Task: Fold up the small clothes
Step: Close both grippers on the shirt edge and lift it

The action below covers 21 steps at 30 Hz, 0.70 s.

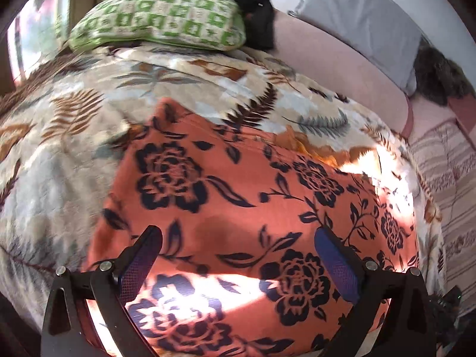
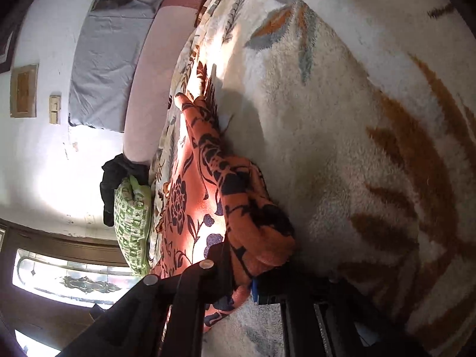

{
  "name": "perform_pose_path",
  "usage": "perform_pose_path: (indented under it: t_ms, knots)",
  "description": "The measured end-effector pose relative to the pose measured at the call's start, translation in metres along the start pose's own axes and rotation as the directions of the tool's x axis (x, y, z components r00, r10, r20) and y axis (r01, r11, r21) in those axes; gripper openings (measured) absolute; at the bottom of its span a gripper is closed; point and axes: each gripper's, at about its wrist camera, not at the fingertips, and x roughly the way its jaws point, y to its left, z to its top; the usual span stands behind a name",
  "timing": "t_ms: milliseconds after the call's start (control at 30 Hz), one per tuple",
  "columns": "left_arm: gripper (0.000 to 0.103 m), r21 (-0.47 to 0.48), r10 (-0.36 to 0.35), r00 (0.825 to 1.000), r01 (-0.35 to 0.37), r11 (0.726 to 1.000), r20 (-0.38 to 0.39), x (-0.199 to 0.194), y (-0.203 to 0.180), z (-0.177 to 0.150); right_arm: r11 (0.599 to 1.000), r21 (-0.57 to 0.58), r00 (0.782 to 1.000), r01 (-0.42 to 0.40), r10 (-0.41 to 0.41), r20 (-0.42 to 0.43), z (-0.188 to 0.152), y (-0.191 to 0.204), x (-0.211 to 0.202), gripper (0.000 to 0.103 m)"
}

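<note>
The orange floral garment [image 1: 238,208] lies spread on the fleecy leaf-print blanket [image 1: 74,154] that covers the bed. In the left wrist view its far edge runs from about ten o'clock to two o'clock across the middle of the picture, with a small corner standing up at the ten o'clock end; its left edge drops toward seven o'clock. Bare blanket lies open beyond that far edge and out to nine o'clock. At twelve o'clock a green checked pillow [image 1: 157,17] rests on the blanket with a black cloth [image 1: 255,9] behind it; toward two o'clock a pink bolster [image 1: 342,68] and a grey pillow [image 1: 366,20] line the bed's far side, and a striped cover [image 1: 446,172] fills the three o'clock side.

The left gripper [image 1: 238,255] hovers over the garment, jaws spread wide, one blue-padded finger [image 1: 339,267] at five o'clock and the other at seven, with nothing pinched between them.

In the right wrist view, which is rolled sideways, the garment [image 2: 190,196] shows a bunched, rolled edge from the centre down to six o'clock, and the right gripper [image 2: 250,285] is clamped on that bunched cloth, jaws nearly together. Fleecy blanket [image 2: 372,119] fills everything from one to five o'clock; a white wall [image 2: 38,163] and a window [image 2: 71,279] sit at nine and eight o'clock.
</note>
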Motion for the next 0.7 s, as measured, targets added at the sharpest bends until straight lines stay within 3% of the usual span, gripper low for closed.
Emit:
perform_pose_path:
  t_ms: [100, 233, 367, 433, 500, 567, 600, 667, 700]
  knots:
    - [0.101, -0.149, -0.012, 0.999, 0.006, 0.989, -0.043, -0.016, 0.063, -0.008, 1.000, -0.002, 1.000, -0.002, 0.002, 0.001, -0.001, 0.000, -0.001, 0.009]
    - [0.097, -0.238, -0.011, 0.996, -0.011, 0.971, -0.092, -0.020, 0.114, -0.032, 1.000, -0.006, 1.000, 0.003, -0.003, 0.006, -0.001, 0.002, -0.004, 0.009]
    - [0.088, -0.229, -0.084, 0.993, 0.063, 0.971, -0.081, -0.025, 0.115, -0.038, 1.000, -0.014, 1.000, 0.013, -0.013, 0.016, -0.002, 0.004, -0.004, 0.009]
    - [0.075, -0.238, -0.138, 0.987, 0.114, 0.965, -0.086, -0.025, 0.113, -0.037, 1.000, -0.018, 1.000, 0.021, -0.021, 0.018, -0.002, 0.005, -0.004, 0.009]
    - [0.073, -0.249, -0.165, 0.981, 0.135, 0.959, -0.101, -0.021, 0.113, -0.040, 0.999, -0.021, 1.000, 0.025, -0.025, 0.018, -0.002, 0.007, -0.005, 0.009]
    - [0.047, -0.259, -0.137, 0.985, 0.105, 0.960, -0.109, -0.017, 0.119, -0.046, 0.999, -0.021, 0.999, 0.029, -0.029, 0.018, -0.002, 0.007, -0.005, 0.009]
    - [0.013, -0.247, -0.098, 0.987, 0.064, 0.967, -0.130, -0.014, 0.122, -0.045, 0.999, -0.022, 0.999, 0.033, -0.032, 0.017, -0.002, 0.007, -0.005, 0.009]
    - [0.012, -0.282, -0.127, 0.984, 0.088, 0.955, -0.122, -0.022, 0.128, -0.041, 0.998, -0.030, 0.999, 0.051, -0.051, 0.006, -0.001, 0.012, -0.004, 0.008]
    - [0.011, -0.230, -0.097, 0.991, 0.074, 0.970, -0.091, -0.034, 0.121, -0.037, 0.997, -0.046, 0.998, 0.065, -0.065, -0.001, -0.001, 0.017, -0.005, 0.009]
